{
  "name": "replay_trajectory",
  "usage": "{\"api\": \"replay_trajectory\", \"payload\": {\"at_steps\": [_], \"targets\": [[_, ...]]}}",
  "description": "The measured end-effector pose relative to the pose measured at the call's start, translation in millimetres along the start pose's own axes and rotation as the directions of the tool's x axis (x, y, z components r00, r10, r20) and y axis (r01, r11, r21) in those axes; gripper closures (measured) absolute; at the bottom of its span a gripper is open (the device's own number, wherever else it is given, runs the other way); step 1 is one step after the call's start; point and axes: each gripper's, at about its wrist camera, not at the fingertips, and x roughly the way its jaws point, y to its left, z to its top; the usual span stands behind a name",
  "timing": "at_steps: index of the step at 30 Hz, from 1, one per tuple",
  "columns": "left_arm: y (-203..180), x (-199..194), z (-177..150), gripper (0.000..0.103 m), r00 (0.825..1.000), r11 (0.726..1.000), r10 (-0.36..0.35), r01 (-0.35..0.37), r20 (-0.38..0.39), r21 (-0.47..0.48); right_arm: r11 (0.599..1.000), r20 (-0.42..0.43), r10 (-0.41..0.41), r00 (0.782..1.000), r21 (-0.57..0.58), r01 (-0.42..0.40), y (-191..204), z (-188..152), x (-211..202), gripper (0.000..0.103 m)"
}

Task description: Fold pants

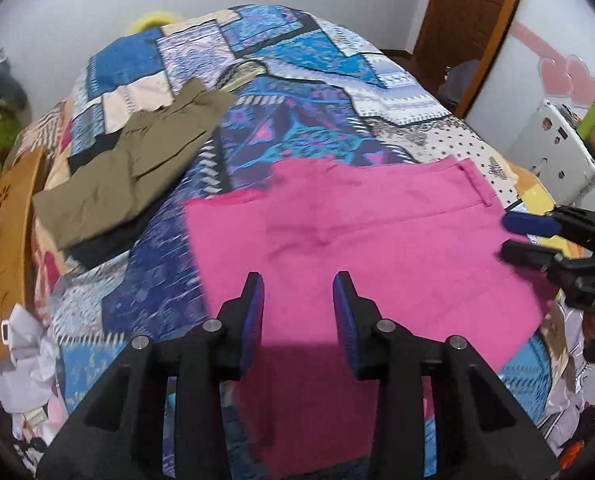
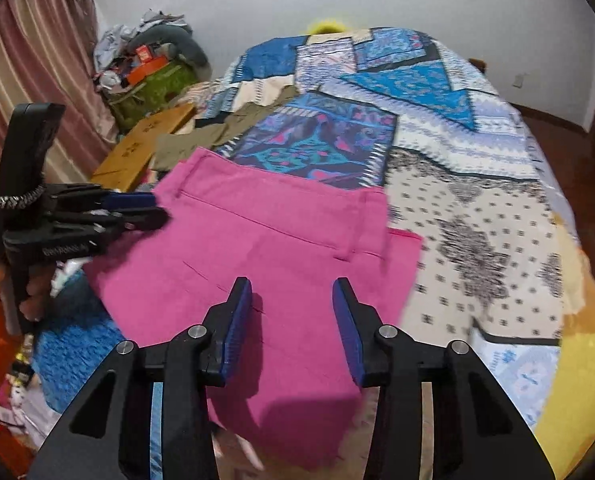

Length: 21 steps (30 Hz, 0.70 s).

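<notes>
Bed (image 1: pixel 305 80): my patchwork cover in blues, whites and dots fills both views.
Pink pants (image 1: pixel 377 248): laid flat on the near part of the bed, waistband toward my right side, near edge hanging off the bed's front edge.
Olive pants (image 1: pixel 129 176): already folded, lying on a dark garment (image 1: pixel 105 244) at the far left of the bed, well apart from the pink pants.
Box (image 2: pixel 145 148): brown cardboard, beside the bed on the left.
Left tongs (image 1: pixel 298 292): I hold them low over the near left part of the pink pants, pointing across the bed; the jaws stand spread, with nothing between them.
Right tongs (image 2: pixel 292 296): I hold them above the pink pants by the waistband end, jaws spread and empty.
My left hand (image 2: pixel 31 296): wrapped round the left tongs' grip, seen from the right wrist view, tongs level at the pants' left edge.
</notes>
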Motion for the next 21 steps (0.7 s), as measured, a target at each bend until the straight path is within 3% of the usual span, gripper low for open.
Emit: {"api": "replay_trajectory", "payload": {"at_steps": [3, 6, 8, 11, 21], "targets": [[15.2, -9.9, -6.0, 0.057, 0.998, 0.998, 0.053, -0.053, 0.016, -0.021, 0.999, -0.002, -0.044, 0.999, 0.010, 0.044, -7.1, -4.7, -7.0, 0.063], [26.7, -13.7, -8.6, 0.053, 0.998, 0.998, 0.060, -0.059, 0.016, -0.038, 0.997, 0.001, -0.071, 0.997, 0.028, 0.071, -14.7, -6.9, -11.9, 0.052], [32.9, -13.2, -10.2, 0.048, 0.999, 0.997, 0.037, -0.036, 0.010, -0.067, 0.995, 0.007, -0.096, 0.995, 0.034, 0.096, -19.4, -8.9, -12.8, 0.045], [37.3, -6.1, -10.6, 0.039, 1.000, 0.995, -0.006, 0.005, -0.005, -0.101, 0.993, 0.000, -0.099, 0.995, 0.063, 0.099, -27.6, -11.8, -9.6, 0.042], [44.9, 16.7, -5.5, 0.039, 0.991, 0.976, -0.125, 0.114, -0.049, -0.186, 0.980, -0.023, 0.001, 1.000, 0.198, 0.004, -51.7, -13.1, 9.6, 0.042]]}}
